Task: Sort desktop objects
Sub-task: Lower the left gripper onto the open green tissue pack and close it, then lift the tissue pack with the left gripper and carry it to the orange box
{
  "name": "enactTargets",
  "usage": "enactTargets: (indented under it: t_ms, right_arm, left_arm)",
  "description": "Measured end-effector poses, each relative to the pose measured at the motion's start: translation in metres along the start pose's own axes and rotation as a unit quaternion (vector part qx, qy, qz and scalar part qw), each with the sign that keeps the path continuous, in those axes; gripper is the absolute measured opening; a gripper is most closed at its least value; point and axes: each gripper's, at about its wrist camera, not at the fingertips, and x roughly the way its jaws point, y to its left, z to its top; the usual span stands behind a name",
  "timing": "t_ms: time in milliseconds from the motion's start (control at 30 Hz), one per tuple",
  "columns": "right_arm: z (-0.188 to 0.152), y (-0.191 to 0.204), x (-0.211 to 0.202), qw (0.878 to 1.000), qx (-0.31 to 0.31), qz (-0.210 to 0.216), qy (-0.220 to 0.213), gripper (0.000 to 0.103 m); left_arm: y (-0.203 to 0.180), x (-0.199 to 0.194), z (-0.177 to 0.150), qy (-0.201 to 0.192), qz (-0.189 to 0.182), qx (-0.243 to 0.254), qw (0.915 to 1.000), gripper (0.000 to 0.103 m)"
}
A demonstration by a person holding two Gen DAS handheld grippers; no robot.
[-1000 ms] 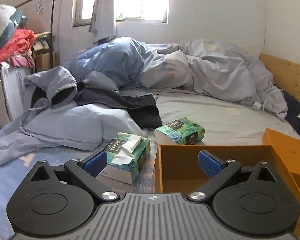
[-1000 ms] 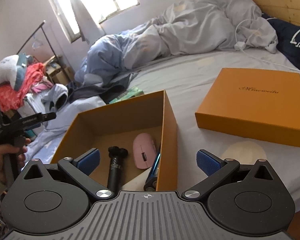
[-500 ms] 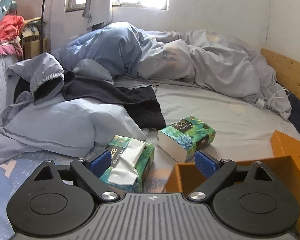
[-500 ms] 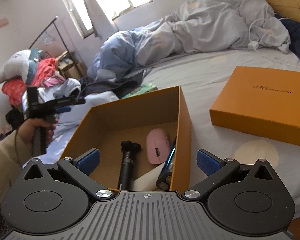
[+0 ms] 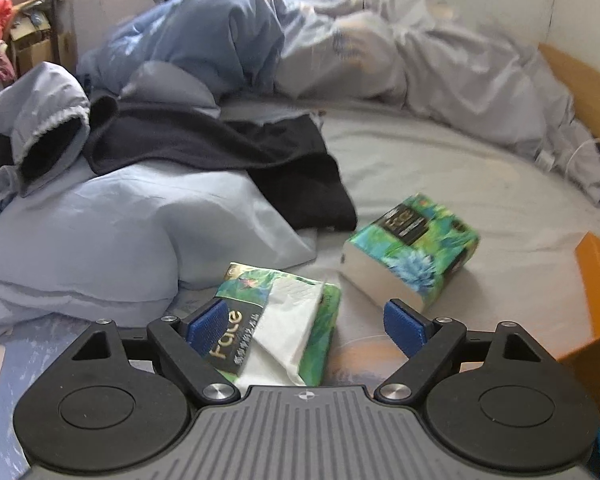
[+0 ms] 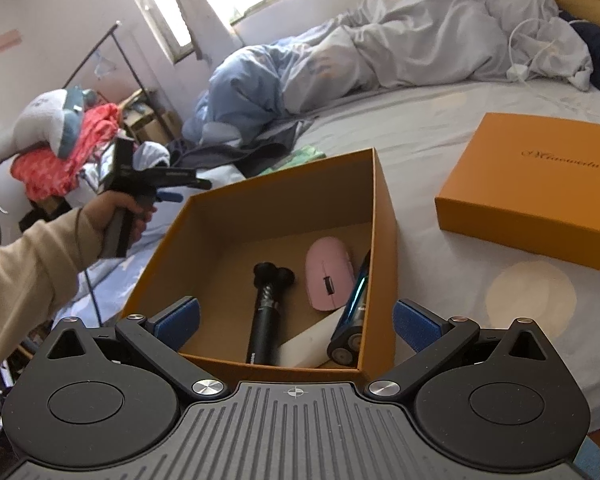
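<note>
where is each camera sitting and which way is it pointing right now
Left wrist: on the left gripper, facing down over the bed at the opened tissue pack and the sealed tissue pack; only its open fingers show.
Right wrist: on the right gripper, looking into the orange box; the person's left hand shows.
Shared: the orange box, the grey duvet.

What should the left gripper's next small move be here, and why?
Probably ease the left gripper forward and down so its open fingers straddle the opened green tissue pack, then close. The pack already lies between the blue pads, ungripped, while the open orange cardboard box waits.
</note>
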Motion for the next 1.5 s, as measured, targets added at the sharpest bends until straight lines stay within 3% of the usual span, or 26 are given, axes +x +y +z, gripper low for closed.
enactTargets:
  t_ms: [267, 500, 667, 800, 1100, 1500]
  right_arm:
    - [-0.007, -0.007, 0.011, 1.0, 0.005, -0.011, 0.013, 0.103]
    - [-0.012, -0.008, 0.013, 1.0, 0.014, -0.013, 0.02, 0.103]
    - [-0.016, -0.007, 0.014, 0.999, 0.019, -0.013, 0.024, 0.103]
    - [-0.018, -0.007, 0.015, 0.999, 0.022, -0.013, 0.028, 0.103]
    - [-0.013, -0.013, 0.025, 0.999, 0.028, -0.013, 0.035, 0.103]
    - [-0.016, -0.015, 0.027, 0.998, 0.034, -0.018, 0.04, 0.103]
  left_arm:
    - [-0.001, 0.041, 0.017, 0.071, 0.027, 0.049, 0.9959, 0.092]
    - [0.005, 0.061, 0.02, 0.12, 0.003, 0.061, 0.9909, 0.095]
    - [0.009, 0.069, 0.021, 0.133, 0.015, 0.074, 0.9883, 0.096]
    - [0.011, 0.073, 0.023, 0.136, 0.023, 0.085, 0.9868, 0.103]
    - [0.007, 0.09, 0.021, 0.165, 0.029, 0.114, 0.9792, 0.103]
    - [0.018, 0.115, 0.001, 0.194, 0.017, 0.088, 0.977, 0.103]
